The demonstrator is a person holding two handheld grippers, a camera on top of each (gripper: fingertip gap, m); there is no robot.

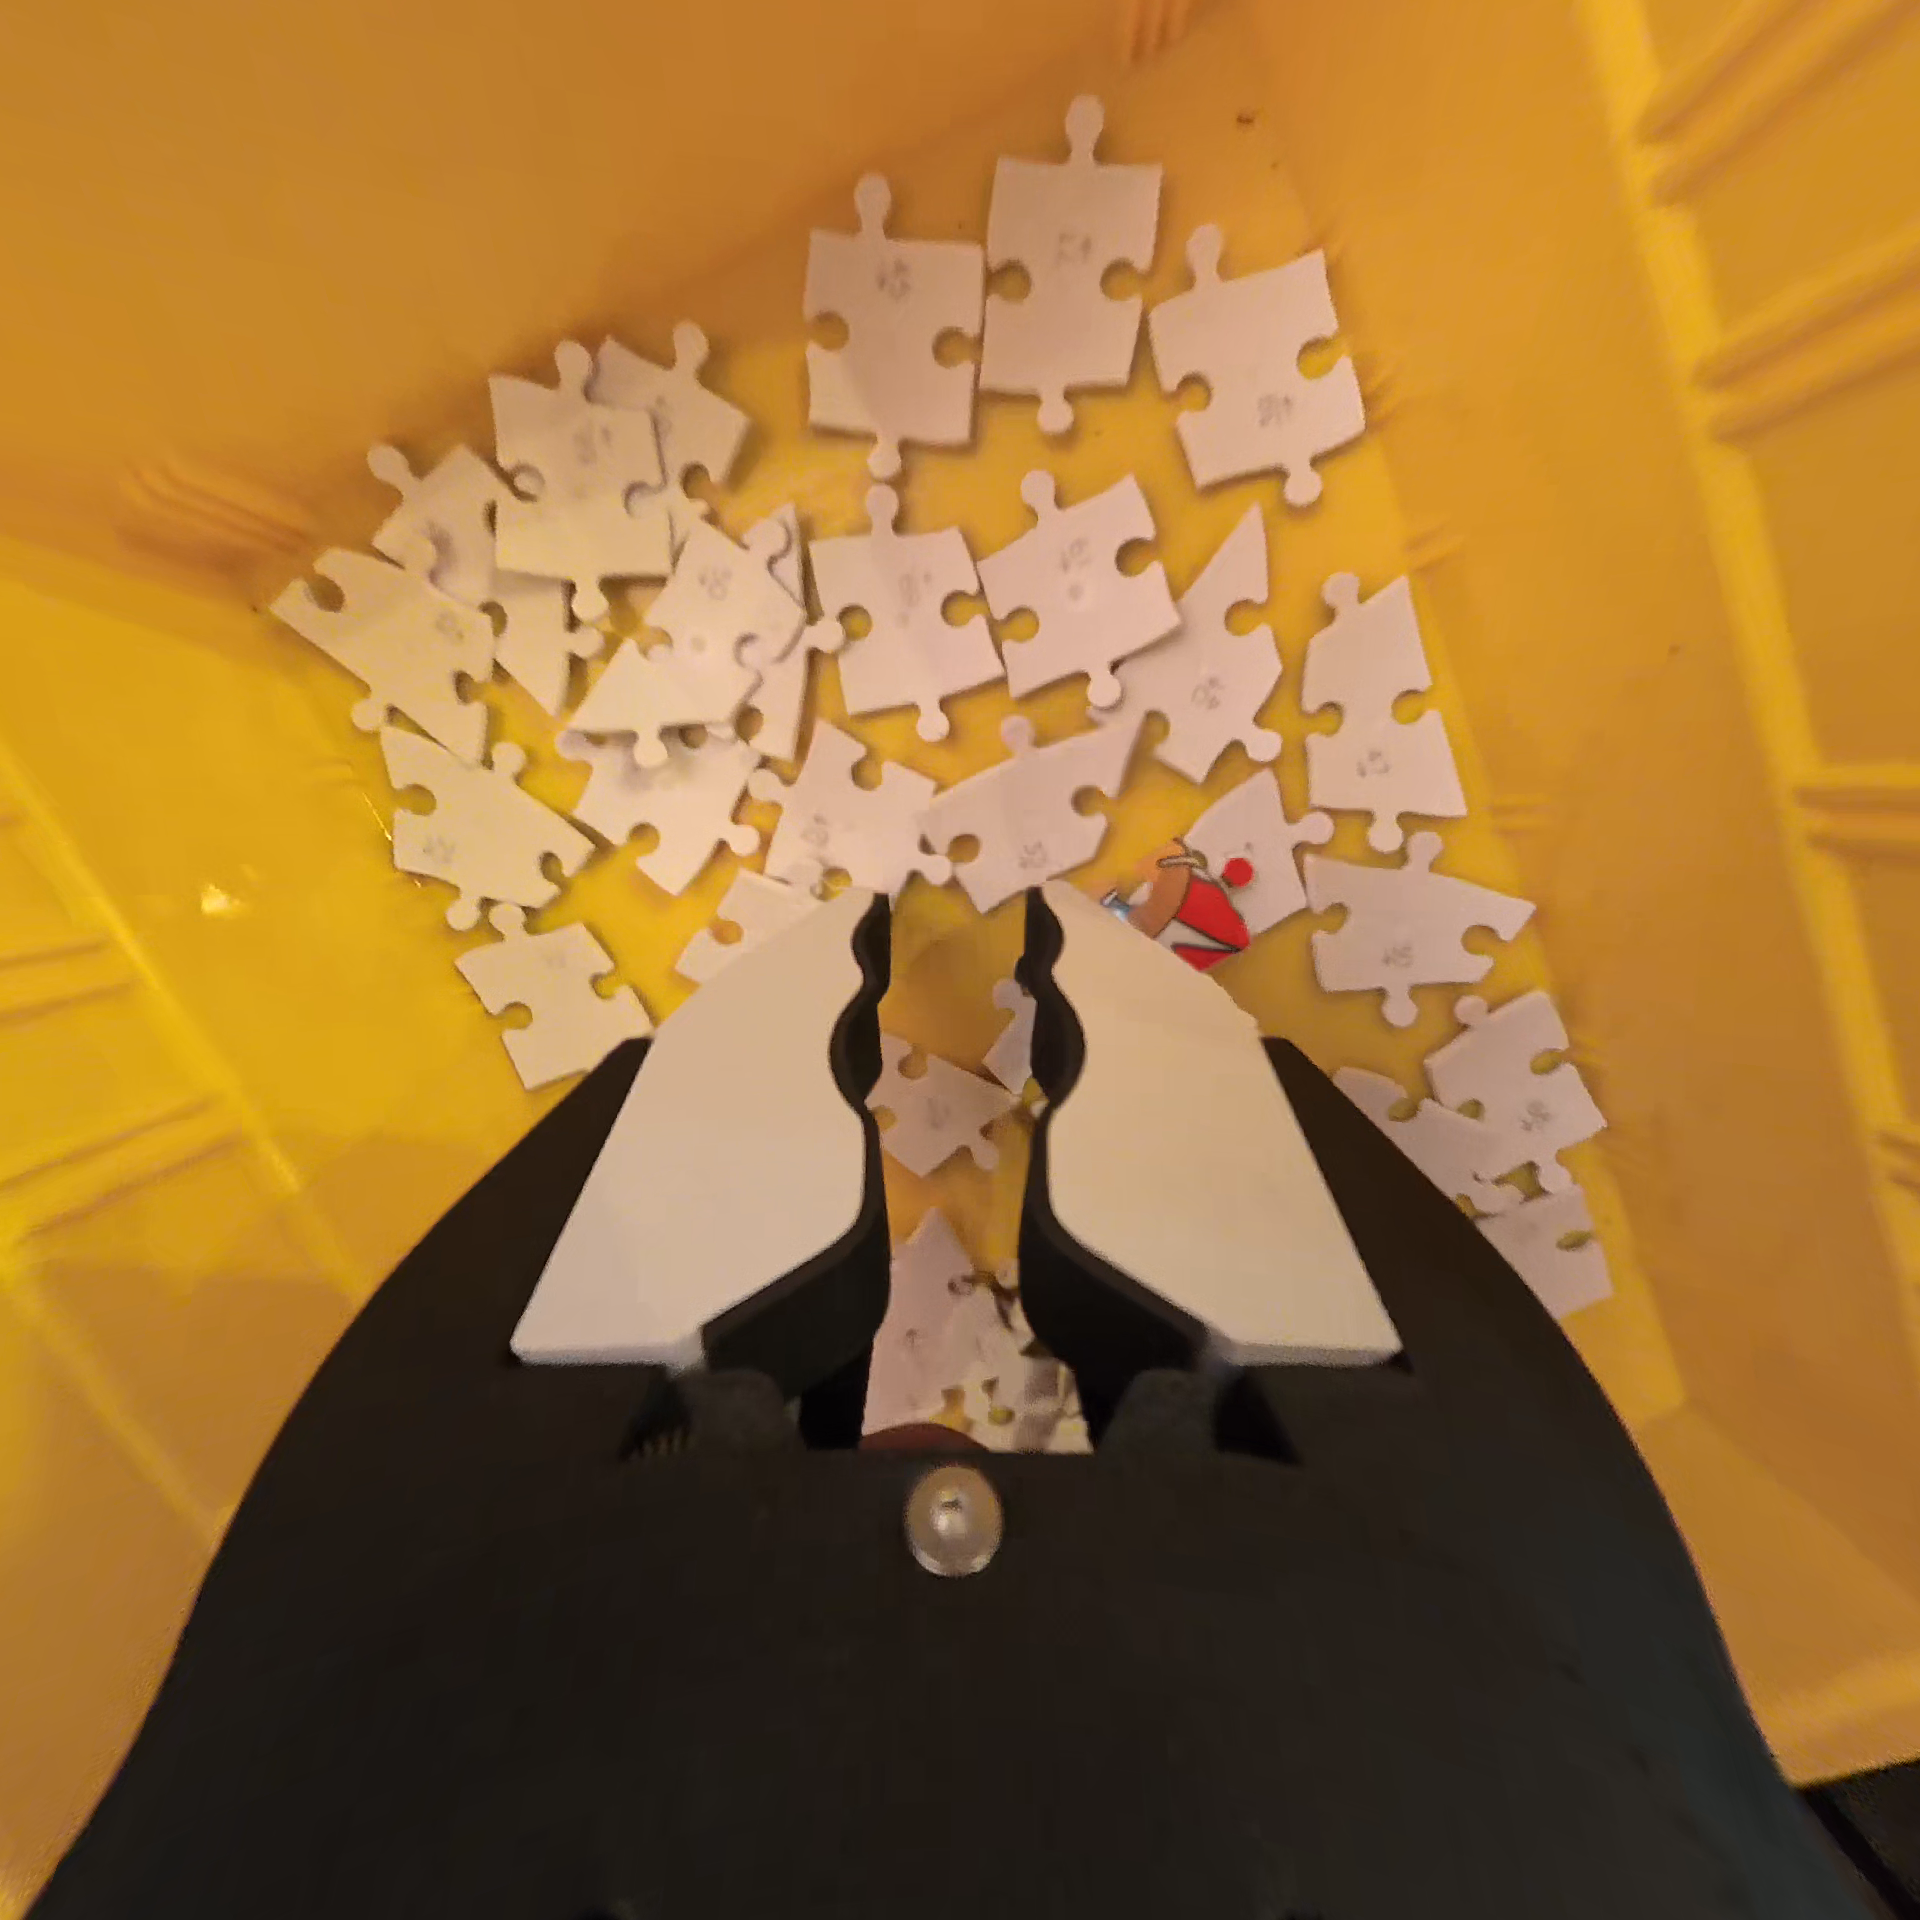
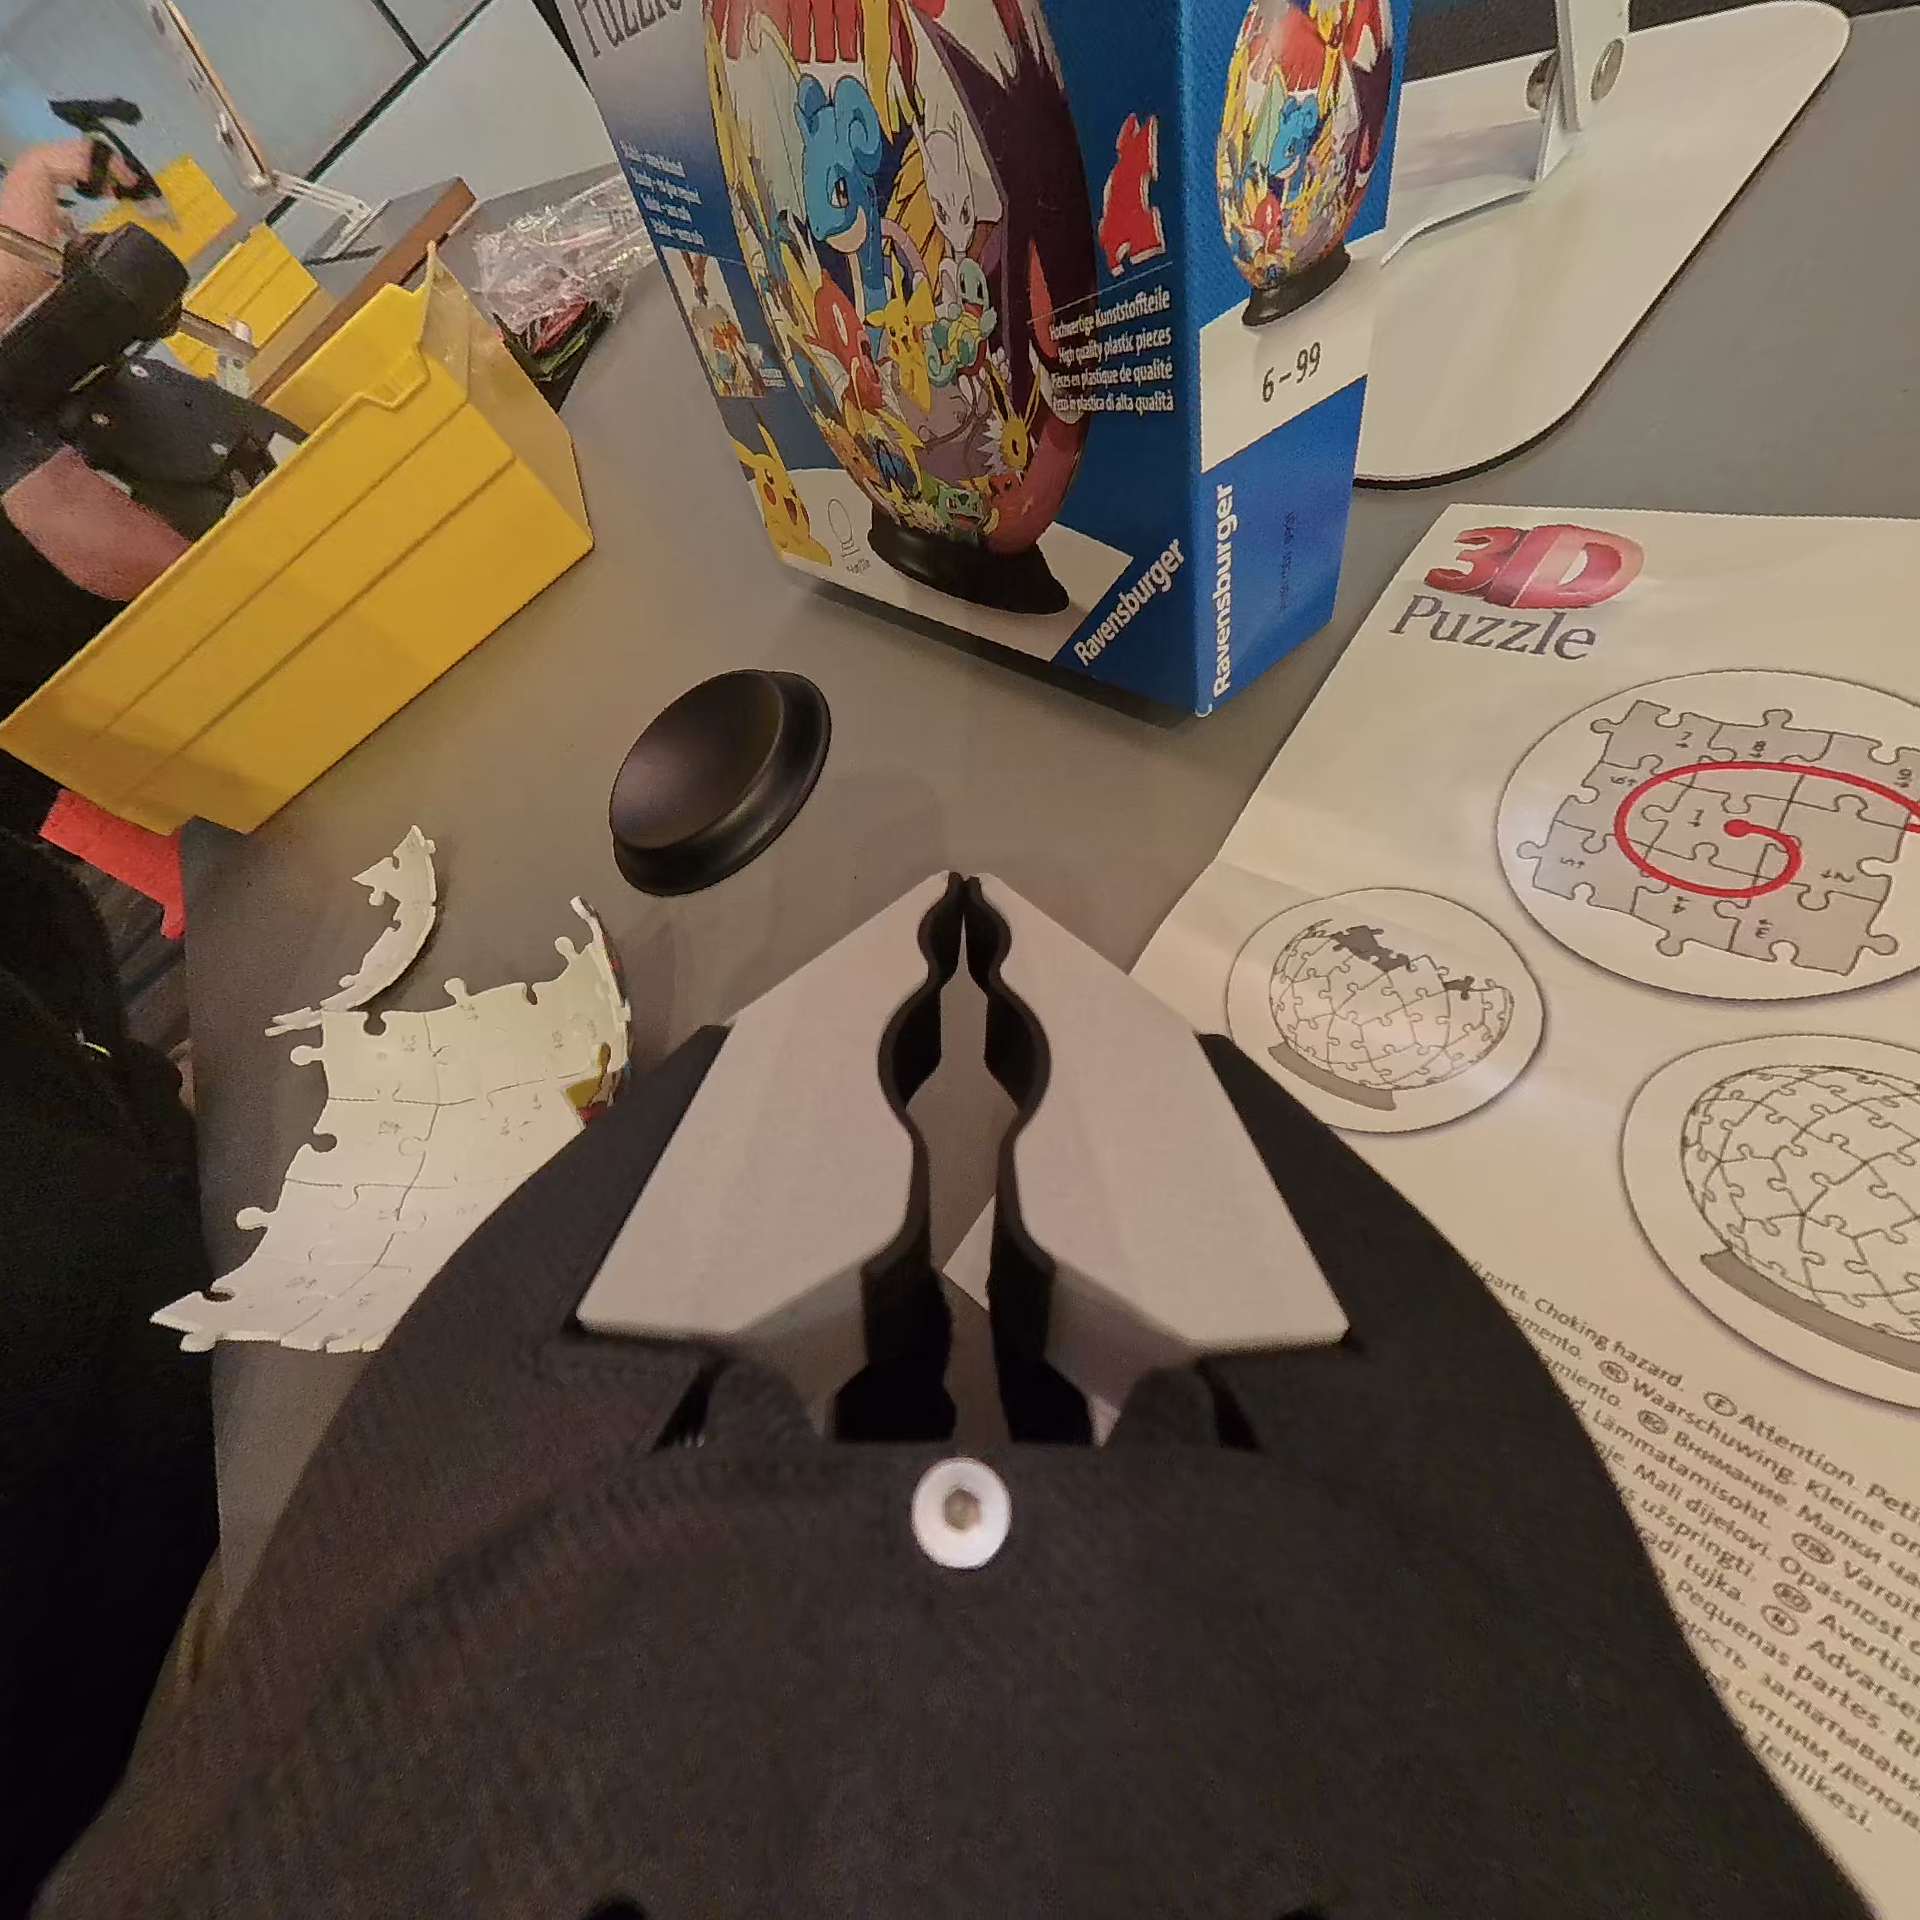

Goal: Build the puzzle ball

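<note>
Many puzzle pieces (image 1: 1081, 613) under parted left tongs (image 1: 958, 914) — nothing gripped.

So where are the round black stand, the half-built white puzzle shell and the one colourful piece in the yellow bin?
Round black plastic stand (image 2: 717, 781): right wrist view, its top face.
Half-built white curved puzzle shell (image 2: 416, 1153): right wrist view, inner surface.
Colourful red face-up piece (image 1: 1195, 914): left wrist view, its red patch.
</note>
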